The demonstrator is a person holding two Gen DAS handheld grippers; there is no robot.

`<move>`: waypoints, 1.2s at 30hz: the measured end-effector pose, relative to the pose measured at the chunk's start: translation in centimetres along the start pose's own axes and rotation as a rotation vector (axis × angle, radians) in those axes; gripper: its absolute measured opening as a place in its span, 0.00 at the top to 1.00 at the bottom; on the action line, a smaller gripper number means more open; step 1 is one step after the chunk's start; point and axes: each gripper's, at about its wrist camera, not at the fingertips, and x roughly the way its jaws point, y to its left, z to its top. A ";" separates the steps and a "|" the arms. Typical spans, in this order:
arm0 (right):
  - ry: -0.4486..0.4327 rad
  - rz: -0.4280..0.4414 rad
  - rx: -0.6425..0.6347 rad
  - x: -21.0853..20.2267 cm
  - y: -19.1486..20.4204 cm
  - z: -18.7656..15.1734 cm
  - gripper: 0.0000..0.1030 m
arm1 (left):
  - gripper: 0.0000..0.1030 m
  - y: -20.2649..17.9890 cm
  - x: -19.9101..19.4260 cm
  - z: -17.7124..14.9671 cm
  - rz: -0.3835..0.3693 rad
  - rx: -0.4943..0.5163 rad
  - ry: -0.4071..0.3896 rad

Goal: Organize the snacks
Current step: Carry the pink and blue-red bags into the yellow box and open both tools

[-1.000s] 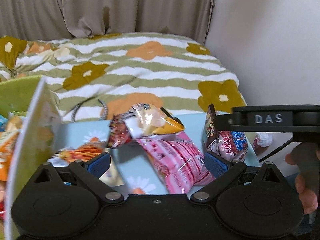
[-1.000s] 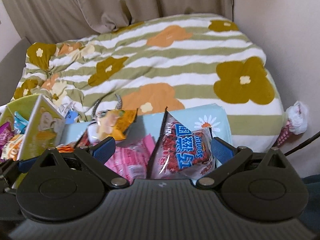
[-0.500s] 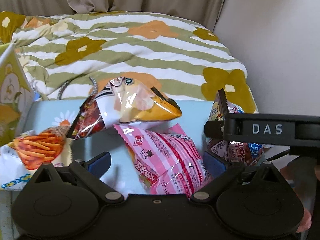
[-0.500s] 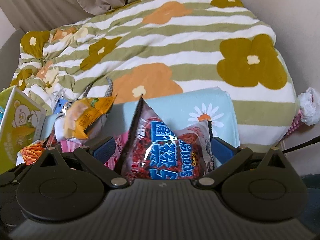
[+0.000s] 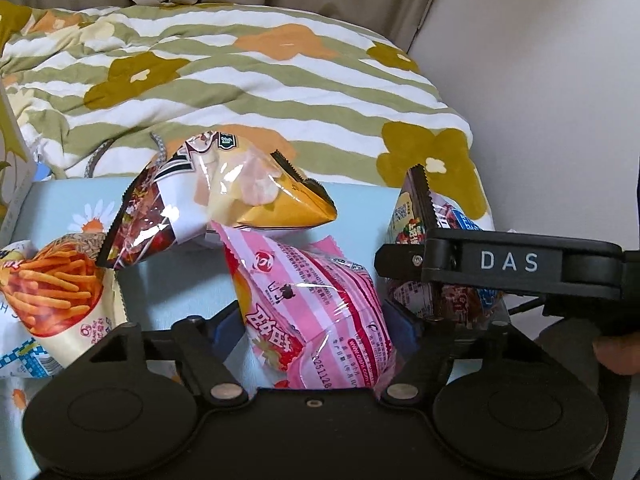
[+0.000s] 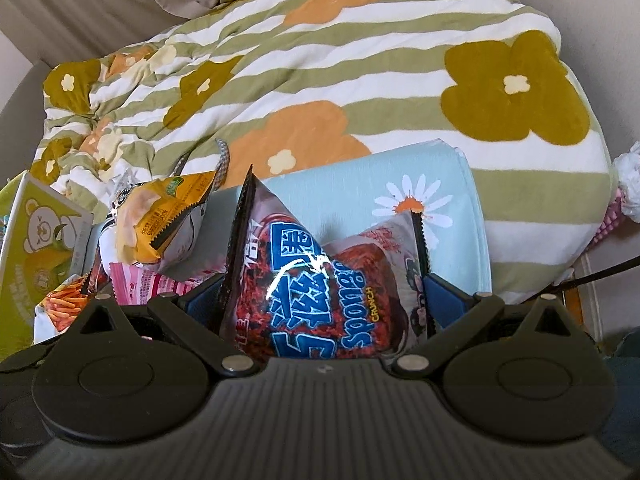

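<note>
Black left gripper [image 5: 314,330] (blue pads [image 5: 226,330], silver screws), marked "DAS".

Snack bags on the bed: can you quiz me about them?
1. True or false: the pink bag lies between the fingers of the left gripper.
2. What is between the fingers of the right gripper? A a banana, B the Sponge Crunch bag, C a cup.
3. The cloth under the snacks is light ____.
Key: 1 true; 2 B; 3 blue.

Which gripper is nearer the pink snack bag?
Left. The left gripper straddles the pink snack bag; the right gripper sits beside it, around the Sponge Crunch bag.
</note>
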 end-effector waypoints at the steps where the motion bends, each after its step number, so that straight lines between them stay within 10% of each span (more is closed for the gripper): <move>1: 0.000 0.001 0.000 0.0 0.0 0.0 0.00 | 0.27 0.0 0.0 -0.1 0.001 0.004 0.001; 23: -0.018 0.048 0.032 -1.9 -0.6 -1.3 0.16 | 0.31 0.1 -3.9 -2.7 0.012 0.062 -0.031; 36: -0.158 0.074 0.015 -9.5 4.2 -2.7 0.16 | 0.31 2.6 -13.4 -2.6 -0.012 0.065 -0.199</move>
